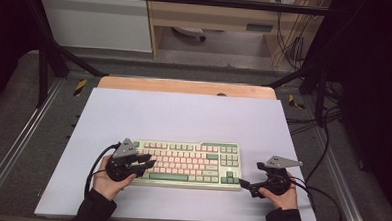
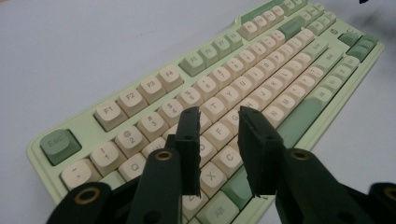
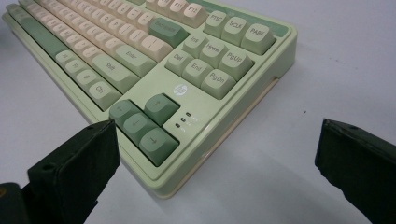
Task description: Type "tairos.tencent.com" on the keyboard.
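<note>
A pale green keyboard with cream and green keys lies on the white mat, near its front edge. My left gripper hovers over the keyboard's left end. In the left gripper view its jaws stand a narrow gap apart above the letter keys of the keyboard, with nothing between them. My right gripper sits by the keyboard's front right corner. In the right gripper view its jaws are spread wide on either side of that corner of the keyboard, close to the arrow keys, touching nothing.
The white mat covers a wooden table and is bare behind the keyboard. Black cables trail off the mat's right side. Dark frame struts stand at the back corners.
</note>
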`<state>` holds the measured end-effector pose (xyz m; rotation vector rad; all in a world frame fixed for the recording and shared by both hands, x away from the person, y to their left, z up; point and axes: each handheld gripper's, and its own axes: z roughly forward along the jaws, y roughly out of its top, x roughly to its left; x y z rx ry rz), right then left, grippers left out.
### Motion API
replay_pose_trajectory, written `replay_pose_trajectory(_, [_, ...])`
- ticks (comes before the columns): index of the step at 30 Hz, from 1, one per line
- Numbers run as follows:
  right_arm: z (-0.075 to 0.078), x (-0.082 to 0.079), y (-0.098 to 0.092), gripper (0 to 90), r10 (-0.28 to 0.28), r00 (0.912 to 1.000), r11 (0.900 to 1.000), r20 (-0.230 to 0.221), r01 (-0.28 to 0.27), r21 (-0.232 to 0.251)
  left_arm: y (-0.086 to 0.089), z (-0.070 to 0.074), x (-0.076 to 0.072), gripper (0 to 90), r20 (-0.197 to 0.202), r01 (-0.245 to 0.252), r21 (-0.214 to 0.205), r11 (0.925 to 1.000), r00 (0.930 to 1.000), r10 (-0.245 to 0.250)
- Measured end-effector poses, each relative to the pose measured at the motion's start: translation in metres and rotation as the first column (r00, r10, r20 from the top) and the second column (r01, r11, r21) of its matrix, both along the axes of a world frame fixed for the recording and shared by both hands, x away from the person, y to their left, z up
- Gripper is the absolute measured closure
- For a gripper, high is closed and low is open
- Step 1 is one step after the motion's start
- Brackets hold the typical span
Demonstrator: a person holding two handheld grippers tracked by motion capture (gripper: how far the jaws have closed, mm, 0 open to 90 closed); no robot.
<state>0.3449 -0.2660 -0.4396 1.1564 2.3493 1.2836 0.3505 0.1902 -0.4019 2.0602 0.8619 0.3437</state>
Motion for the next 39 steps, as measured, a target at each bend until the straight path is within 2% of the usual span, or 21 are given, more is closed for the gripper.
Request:
replay_pose_trajectory(6, [0.0, 0.0, 0.0, 0.5, 0.0, 1.0, 1.0, 0.0, 0.0, 0.001, -0.009, 0.001, 0.004, 77.0, -0.007, 0.011, -0.007, 0.9999, 0.9999, -0.012])
replay_pose_trajectory(19, [0.0, 0.0, 0.0, 0.5, 0.004, 1.0, 1.0, 0.0, -0.004, 0.003, -0.03, -0.005, 0.015, 89.5, -0.021, 0.024, 0.015, 0.9996, 0.9995, -0.024])
replay_pose_trajectory(29, [0.0, 0.0, 0.0, 0.5, 0.002, 1.0, 1.0, 0.001, -0.002, 0.004, -0.037, -0.013, 0.026, 89.9, -0.035, 0.003, 0.034, 0.9994, 0.9994, -0.002])
replay_pose_trajectory(39, [0.0, 0.0, 0.0, 0.5, 0.005, 1.0, 1.0, 0.001, -0.005, 0.0, -0.042, -0.022, 0.032, 89.9, -0.027, -0.004, 0.059, 0.9982, 0.9996, 0.006])
